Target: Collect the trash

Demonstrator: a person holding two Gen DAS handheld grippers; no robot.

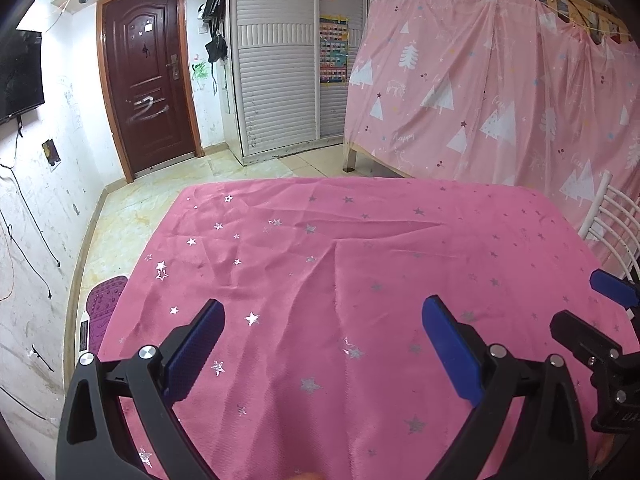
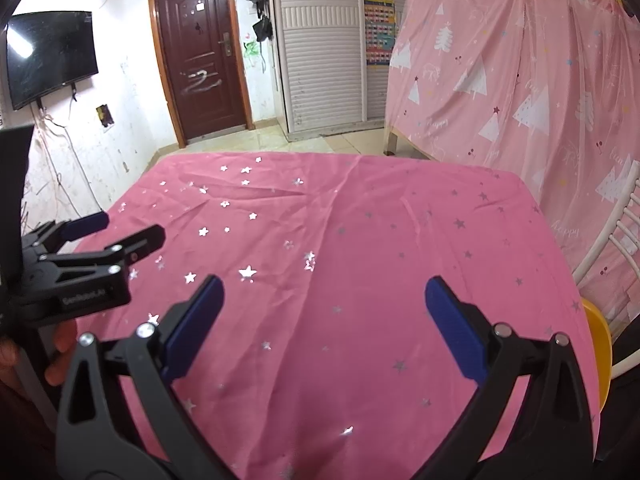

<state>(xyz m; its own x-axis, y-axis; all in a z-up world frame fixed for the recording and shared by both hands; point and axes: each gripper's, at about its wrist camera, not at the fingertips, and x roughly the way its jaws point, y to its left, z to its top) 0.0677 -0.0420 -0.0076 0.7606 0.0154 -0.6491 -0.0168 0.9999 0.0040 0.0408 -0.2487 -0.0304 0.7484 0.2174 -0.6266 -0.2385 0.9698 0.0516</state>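
A table under a pink cloth with silver stars (image 1: 372,236) (image 2: 360,208) fills both views. I see no trash on it in either view. My left gripper (image 1: 324,303) hangs open over the near half of the cloth, nothing between its blue pads. My right gripper (image 2: 325,281) is open too, over the cloth with nothing in it. Each shows in the other's view: the right gripper (image 1: 576,299) at the right edge, the left gripper (image 2: 134,226) at the left edge, with a hand (image 2: 60,344) below it.
A white chair (image 1: 608,220) with a yellow seat (image 2: 600,344) stands at the table's right side. A pink tree-print curtain (image 1: 500,92) hangs behind it. A dark door (image 1: 148,80), a wall TV (image 2: 48,56) and a purple mat (image 1: 105,300) on the floor lie to the left.
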